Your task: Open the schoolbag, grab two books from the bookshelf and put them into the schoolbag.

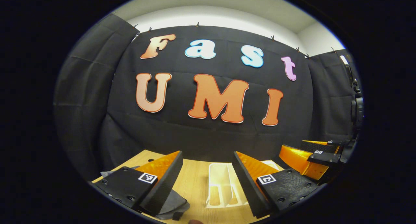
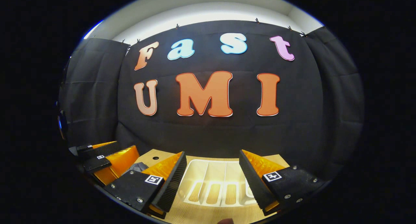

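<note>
Two hand-held grippers hover side by side above a pale wooden table point(image 1: 195, 185), both pointing at a black cloth wall.

In the left gripper view, the left gripper point(image 1: 207, 175) has its two fingers spread wide apart with nothing between them. Beneath its left finger lies a grey piece of soft fabric point(image 1: 174, 203), which is probably part of the schoolbag, though too little shows to be sure. Ahead sits a white plastic rack point(image 1: 222, 188) with upright dividers, the bookshelf. The other gripper appears at the far right of this view.

In the right gripper view, the right gripper point(image 2: 213, 173) is likewise wide open and empty. The white rack point(image 2: 214, 185) lies directly ahead between its fingers, and its slots look empty from this angle; no books can be made out. A bit of the grey fabric point(image 2: 138, 167) peeks out at the left.

The bag is likely soft and floppy, so it would shift when pulled; taking the zipper tab with one gripper while the other pins the cloth seems wise. Books are stiff and best pinched by the spine.
</note>
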The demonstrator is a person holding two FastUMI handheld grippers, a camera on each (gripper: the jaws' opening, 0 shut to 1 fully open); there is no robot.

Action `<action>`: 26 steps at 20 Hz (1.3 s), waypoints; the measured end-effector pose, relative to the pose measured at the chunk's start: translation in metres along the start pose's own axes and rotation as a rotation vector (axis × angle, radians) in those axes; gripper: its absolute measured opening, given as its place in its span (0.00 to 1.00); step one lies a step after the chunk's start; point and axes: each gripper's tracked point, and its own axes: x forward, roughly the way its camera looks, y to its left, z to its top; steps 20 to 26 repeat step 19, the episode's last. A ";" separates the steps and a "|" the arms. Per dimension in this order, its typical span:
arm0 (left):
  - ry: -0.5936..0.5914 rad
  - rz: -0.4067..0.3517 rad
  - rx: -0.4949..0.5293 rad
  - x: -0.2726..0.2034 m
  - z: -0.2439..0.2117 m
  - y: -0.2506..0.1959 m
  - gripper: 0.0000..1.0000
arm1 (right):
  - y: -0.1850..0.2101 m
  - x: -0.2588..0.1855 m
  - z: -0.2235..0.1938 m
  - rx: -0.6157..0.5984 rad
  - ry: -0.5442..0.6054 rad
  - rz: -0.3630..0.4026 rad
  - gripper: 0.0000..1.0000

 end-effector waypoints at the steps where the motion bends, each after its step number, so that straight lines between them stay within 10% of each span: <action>1: -0.003 -0.003 0.002 -0.001 0.001 -0.001 0.96 | -0.002 -0.004 -0.001 0.002 -0.003 -0.004 0.96; 26: -0.103 0.070 0.081 -0.006 0.011 0.019 0.96 | -0.004 -0.005 -0.010 -0.021 -0.011 0.007 0.96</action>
